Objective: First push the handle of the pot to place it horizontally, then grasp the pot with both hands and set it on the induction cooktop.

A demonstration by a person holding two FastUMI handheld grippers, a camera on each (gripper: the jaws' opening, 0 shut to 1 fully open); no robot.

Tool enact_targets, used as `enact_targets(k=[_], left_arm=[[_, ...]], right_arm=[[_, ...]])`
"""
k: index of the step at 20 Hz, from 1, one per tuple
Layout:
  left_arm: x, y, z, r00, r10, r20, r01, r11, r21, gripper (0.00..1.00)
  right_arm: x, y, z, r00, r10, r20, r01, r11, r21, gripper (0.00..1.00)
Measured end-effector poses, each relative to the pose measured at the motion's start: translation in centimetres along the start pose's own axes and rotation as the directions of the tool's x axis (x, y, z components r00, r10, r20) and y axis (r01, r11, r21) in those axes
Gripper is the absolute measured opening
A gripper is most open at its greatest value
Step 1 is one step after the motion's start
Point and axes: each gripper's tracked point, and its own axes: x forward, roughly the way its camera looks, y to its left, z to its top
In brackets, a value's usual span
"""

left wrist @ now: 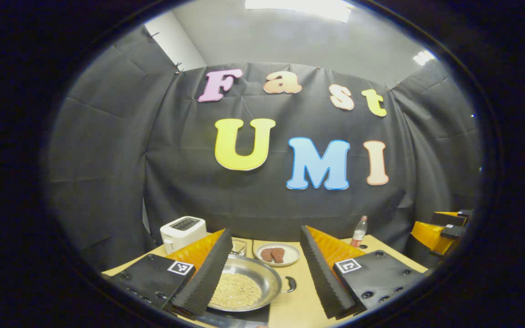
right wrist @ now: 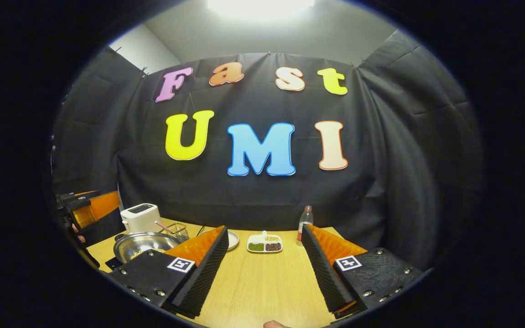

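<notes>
Nearest the lens in the left gripper view, the left tongs (left wrist: 265, 273) stand wide apart with nothing held, and the pot (left wrist: 244, 282) lies low between the fingers, at about 6 o'clock. It is a shallow steel pan with pale grains in the bottom. A small loop handle (left wrist: 290, 284) sticks out at its 3 o'clock side, lying flat and level with the rim. A dark slab (left wrist: 244, 315) shows under the pot's near edge; I judge this to be the induction cooktop, though too little of it is visible to be sure.

In the right gripper view the right tongs (right wrist: 262, 269) are also wide and empty, pointing over bare tabletop (right wrist: 267, 282). From there the pot sits at roughly 9 o'clock, just in front of the toaster (right wrist: 140, 217).

As a judgement: the handle looks horizontal already, so the push step seems done. If the dark slab is the cooktop, the pot may already be resting on it, and only backing the tongs away would be left. If it is not, the two-handed grasp and the lift are not yet done, since neither pair of tongs touches the pot.
</notes>
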Motion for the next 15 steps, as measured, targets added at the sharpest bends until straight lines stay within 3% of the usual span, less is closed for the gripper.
enact_targets(k=[3, 4, 5, 9, 15], left_arm=[[-3.0, -3.1, 1.9, 1.000, -0.018, 0.023, 0.018, 1.000, 0.006, 1.00], [-3.8, -4.1, 2.4, 0.999, -0.029, 0.027, 0.029, 1.000, 0.005, 0.94], [-4.6, -4.9, 3.0, 0.999, -0.034, 0.036, 0.034, 0.999, 0.005, 1.00], [-7.0, -6.3, 4.2, 0.996, -0.055, 0.063, 0.053, 0.998, 0.031, 0.94], [-8.3, -6.3, 5.5, 0.992, -0.074, 0.103, 0.070, 0.997, 0.037, 0.99]], right_arm=[[-2.2, -2.1, 1.7, 1.000, 0.003, 0.024, -0.003, 1.000, -0.018, 0.96], [-2.9, -2.5, 2.1, 1.000, 0.003, 0.027, -0.002, 1.000, -0.017, 0.96], [-3.5, -2.6, 2.4, 0.999, 0.005, 0.031, -0.005, 1.000, -0.012, 0.96], [-5.6, -3.2, 2.9, 0.998, -0.002, 0.063, 0.002, 1.000, 0.011, 0.96], [-7.0, -3.3, 3.8, 0.995, -0.027, 0.100, 0.024, 0.999, 0.025, 0.96]])
